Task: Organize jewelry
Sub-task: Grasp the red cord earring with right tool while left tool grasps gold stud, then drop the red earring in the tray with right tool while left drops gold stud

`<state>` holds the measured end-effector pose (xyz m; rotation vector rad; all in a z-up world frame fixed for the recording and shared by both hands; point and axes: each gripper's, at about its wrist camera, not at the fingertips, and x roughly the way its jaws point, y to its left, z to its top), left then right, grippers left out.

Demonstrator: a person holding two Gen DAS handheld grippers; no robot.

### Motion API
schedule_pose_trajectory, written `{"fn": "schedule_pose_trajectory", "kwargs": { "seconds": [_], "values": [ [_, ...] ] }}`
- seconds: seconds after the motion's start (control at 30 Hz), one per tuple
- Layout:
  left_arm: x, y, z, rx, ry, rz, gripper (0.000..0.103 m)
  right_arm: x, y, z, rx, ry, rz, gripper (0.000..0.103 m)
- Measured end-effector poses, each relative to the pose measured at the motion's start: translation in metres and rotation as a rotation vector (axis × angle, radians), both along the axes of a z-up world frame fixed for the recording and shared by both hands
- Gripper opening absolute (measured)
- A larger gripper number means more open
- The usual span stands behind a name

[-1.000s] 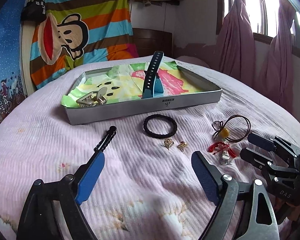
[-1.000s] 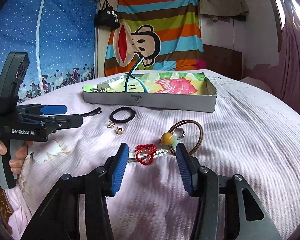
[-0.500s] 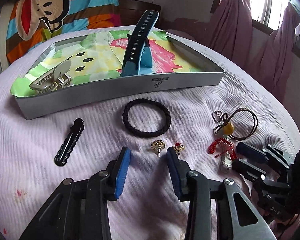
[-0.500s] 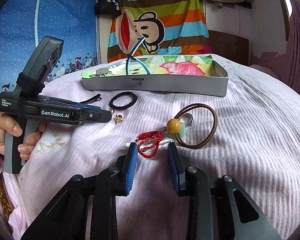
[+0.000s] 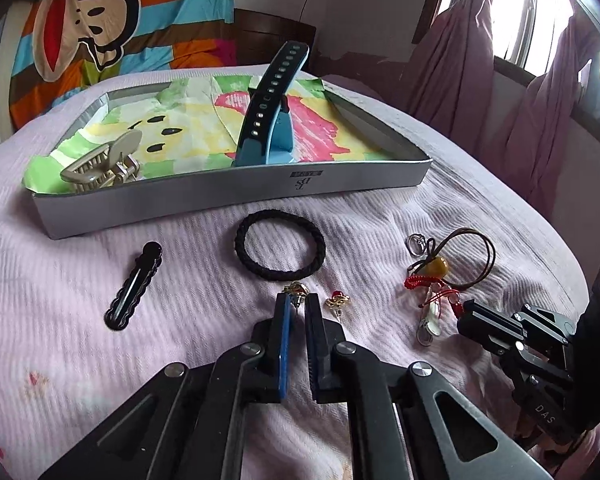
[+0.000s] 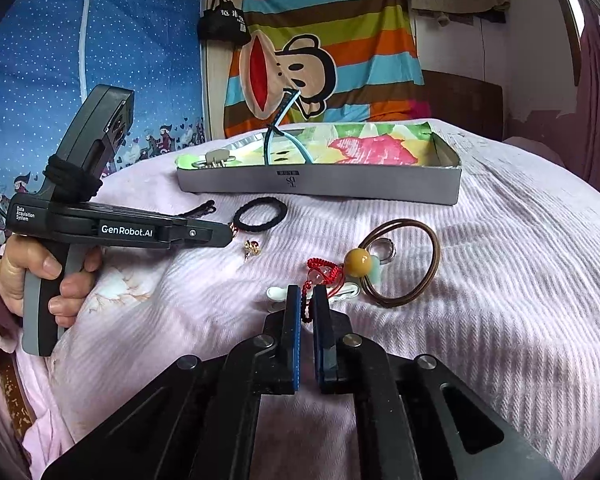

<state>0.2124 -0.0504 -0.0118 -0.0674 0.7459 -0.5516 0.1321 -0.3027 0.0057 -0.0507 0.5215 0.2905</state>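
Observation:
My left gripper (image 5: pixel 297 300) is shut on a gold earring (image 5: pixel 296 290) on the pink bedspread, just below a black hair tie (image 5: pixel 280 250). A second gold earring (image 5: pixel 337 302) lies to its right. My right gripper (image 6: pixel 307 294) is shut on a red cord charm (image 6: pixel 320 274) with a white pendant (image 6: pixel 274 293). A brown cord bracelet (image 6: pixel 404 262) with a yellow bead lies right beside it. A grey tray (image 5: pixel 236 192) at the back holds a beige claw clip (image 5: pixel 100 168) and a blue watch band (image 5: pixel 270 112).
A black scalloped hair clip (image 5: pixel 134 284) lies on the bed left of the hair tie. A small silver ring (image 5: pixel 417 243) sits by the bracelet. A striped monkey-print cloth hangs behind the tray; pink curtains hang at the right.
Both grippers have closed: the left moved forward and shut on a gold earring, the right shut on the red cord charm.

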Motion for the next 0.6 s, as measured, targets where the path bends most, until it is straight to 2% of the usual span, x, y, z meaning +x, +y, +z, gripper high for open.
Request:
{"fn": "schedule_pose_trajectory", "kwargs": {
  "seconds": [0.17,0.33,0.47,0.6],
  "values": [
    [-0.015,0.011,0.017,-0.063,-0.058,0.018,0.007,-0.005,-0.001,0.017,0.018,-0.053,0.005,0.005],
    [-0.007,0.021,0.044,-0.119,-0.122,0.076,0.007,0.004,0.003,0.051,0.019,-0.133,0.017,0.005],
    [0.026,0.029,0.063,-0.135,-0.14,0.163,0.007,0.04,0.006,0.077,0.038,-0.153,0.01,0.005],
    [0.075,0.03,0.063,-0.103,-0.073,0.228,0.007,0.098,0.007,0.086,0.096,-0.084,-0.022,0.005]
  ]
}}
